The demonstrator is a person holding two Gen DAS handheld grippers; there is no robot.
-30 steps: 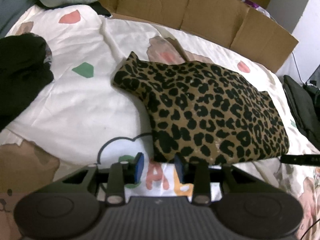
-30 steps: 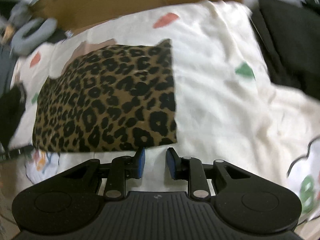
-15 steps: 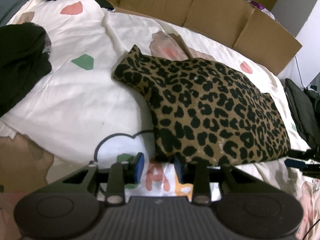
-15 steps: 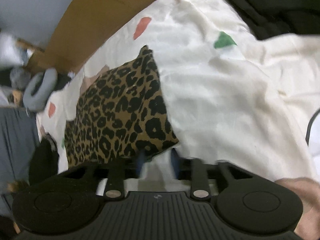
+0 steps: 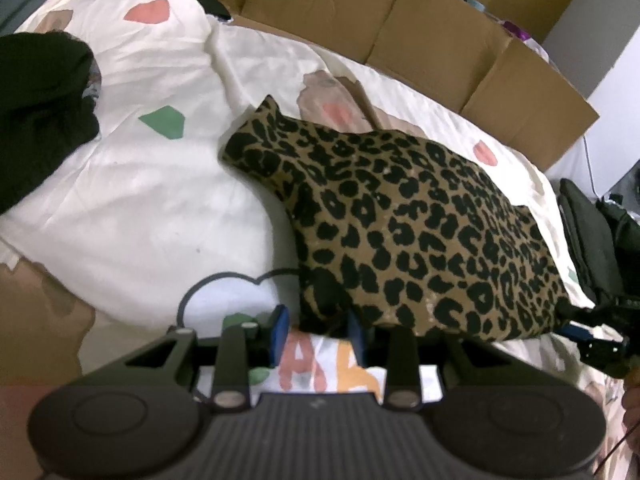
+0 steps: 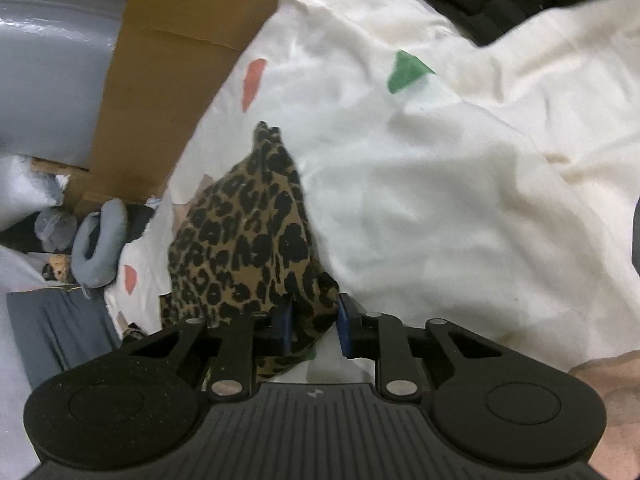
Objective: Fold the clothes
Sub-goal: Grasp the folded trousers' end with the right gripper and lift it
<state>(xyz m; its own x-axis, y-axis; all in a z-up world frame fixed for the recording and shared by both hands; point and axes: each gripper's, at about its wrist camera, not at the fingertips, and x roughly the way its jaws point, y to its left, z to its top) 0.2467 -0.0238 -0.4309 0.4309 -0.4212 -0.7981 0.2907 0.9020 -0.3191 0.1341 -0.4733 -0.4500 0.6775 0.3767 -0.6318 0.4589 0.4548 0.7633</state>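
Observation:
A folded leopard-print garment (image 5: pixel 420 232) lies on a cream bedsheet (image 5: pixel 140 208) with coloured patches. My left gripper (image 5: pixel 318 334) is open, its blue pads straddling the garment's near left corner. In the right wrist view the garment (image 6: pixel 248 224) runs away to the upper left. My right gripper (image 6: pixel 314 326) is open with the garment's near corner between its blue pads. The right gripper also shows in the left wrist view (image 5: pixel 588 332) at the garment's right corner.
Black clothes (image 5: pixel 36 112) lie at the left of the bed. A black pile (image 5: pixel 592 240) sits at the right edge. Cardboard sheets (image 5: pixel 400 28) stand along the far side. A grey neck pillow (image 6: pixel 100 248) lies beyond the bed.
Both grippers have moved in onto the garment's near corners. The right gripper has tilted and now has the corner between its pads.

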